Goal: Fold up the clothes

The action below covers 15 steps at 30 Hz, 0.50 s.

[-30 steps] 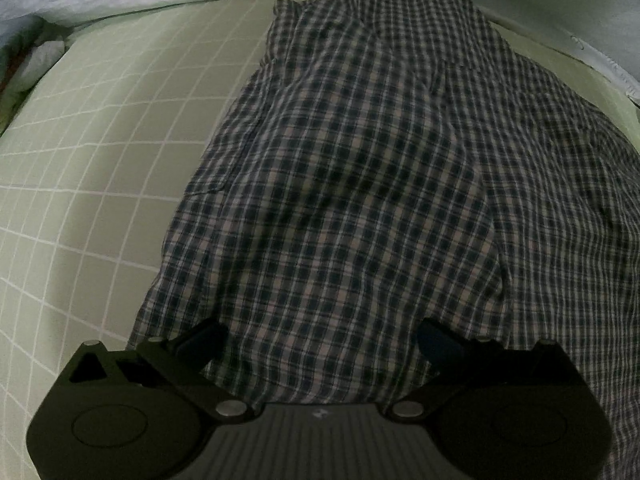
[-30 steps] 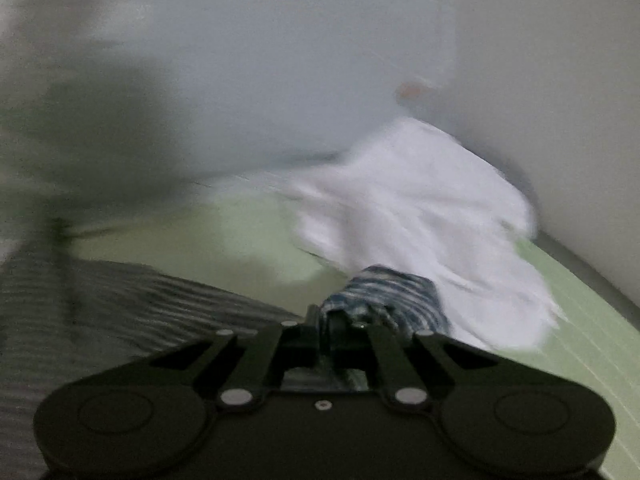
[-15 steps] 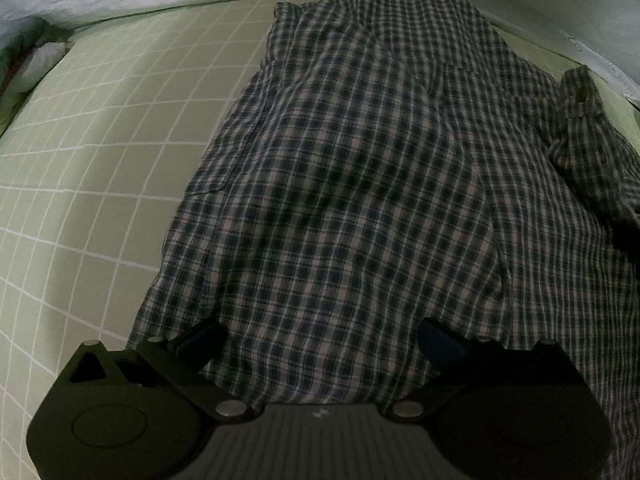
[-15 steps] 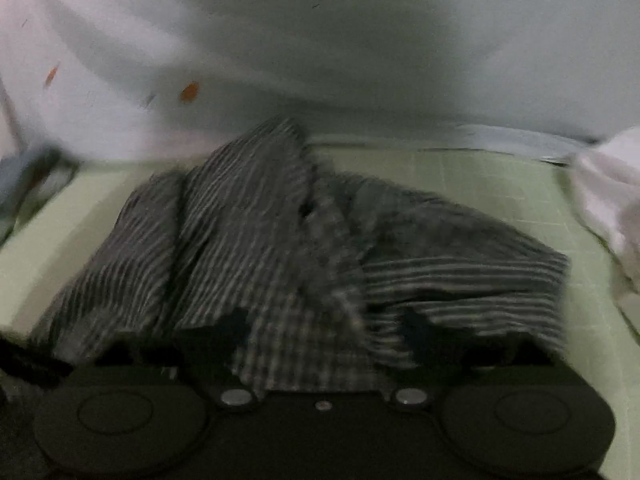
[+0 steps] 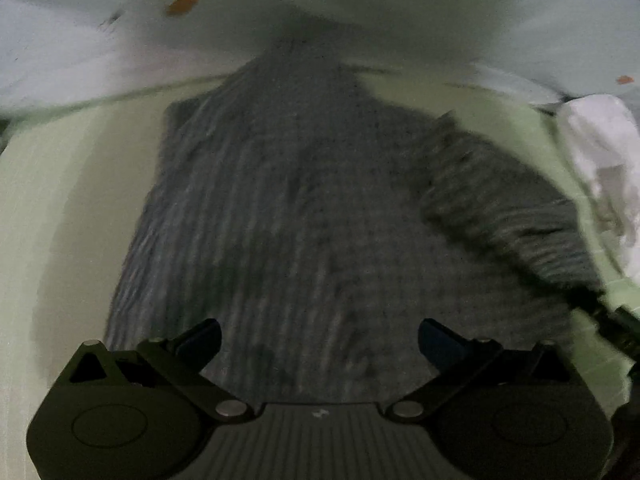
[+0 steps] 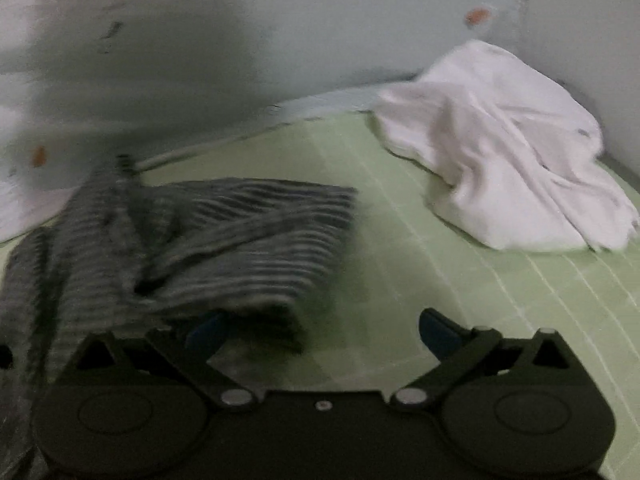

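Evidently, a sleeve fold is the step in hand. The checked shirt is spread on the green gridded bed, its far end reaching the pale wall, and one sleeve is seen laid in over the body of the garment in a loose, rumpled band.

The right tool has just been opening, and its jaws are now spread wide. The sleeve's end lies between them, close by the left pad, but no pinch on it is seen, so the sleeve is judged released. The left tool is likewise spread wide above the near part of the shirt, with cloth below the gap and nothing clamped.

Next, a smoothing or re-laying of the dropped sleeve is probably called for, so that its edge runs along the shirt's side; then the other side can be taken up. Both views are blurred, so the exact lie of hems and cuff cannot be told.

As for room, open bed is shown to the left of the shirt in the left wrist view, and a strip of it between the sleeve and the white garment heaped toward the right corner. The far edge is closed off by the wall, so folds are best drawn toward the near side.
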Each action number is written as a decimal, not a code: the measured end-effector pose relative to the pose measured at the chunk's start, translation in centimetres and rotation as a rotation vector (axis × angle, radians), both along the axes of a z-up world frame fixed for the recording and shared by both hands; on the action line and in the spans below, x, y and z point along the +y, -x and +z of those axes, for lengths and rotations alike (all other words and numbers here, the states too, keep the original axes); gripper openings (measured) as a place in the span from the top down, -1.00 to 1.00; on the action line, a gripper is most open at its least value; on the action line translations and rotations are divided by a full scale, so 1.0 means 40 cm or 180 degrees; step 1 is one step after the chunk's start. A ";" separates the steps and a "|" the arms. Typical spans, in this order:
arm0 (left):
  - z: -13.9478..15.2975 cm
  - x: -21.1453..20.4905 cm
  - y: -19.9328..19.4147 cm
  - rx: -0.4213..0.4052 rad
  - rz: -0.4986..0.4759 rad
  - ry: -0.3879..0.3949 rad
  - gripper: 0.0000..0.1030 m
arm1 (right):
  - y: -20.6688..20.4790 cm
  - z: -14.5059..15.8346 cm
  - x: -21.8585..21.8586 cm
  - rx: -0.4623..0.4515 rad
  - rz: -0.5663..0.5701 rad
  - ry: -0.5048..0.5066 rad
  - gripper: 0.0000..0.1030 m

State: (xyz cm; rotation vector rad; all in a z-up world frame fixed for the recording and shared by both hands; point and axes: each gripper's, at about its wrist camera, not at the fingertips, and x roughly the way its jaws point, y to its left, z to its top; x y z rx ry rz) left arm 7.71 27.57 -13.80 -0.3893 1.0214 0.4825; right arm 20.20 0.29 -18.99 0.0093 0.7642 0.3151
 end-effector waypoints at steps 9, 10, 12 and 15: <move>-0.011 -0.011 -0.225 -0.0471 -0.0240 0.0310 -0.96 | -0.058 -0.013 -0.045 0.0062 -0.0290 -0.0043 -1.00; -0.018 -0.012 -0.244 -0.0488 -0.0234 0.0349 -0.91 | -0.060 -0.018 -0.045 0.0082 -0.0287 -0.0032 -1.00; -0.031 -0.009 -0.273 -0.0543 -0.0218 0.0476 -0.85 | -0.062 -0.026 -0.046 0.0130 -0.0293 -0.0027 -1.00; -0.050 -0.007 -0.300 -0.0620 -0.0140 0.0648 -0.71 | -0.065 -0.032 -0.046 0.0162 -0.0304 -0.0004 -1.00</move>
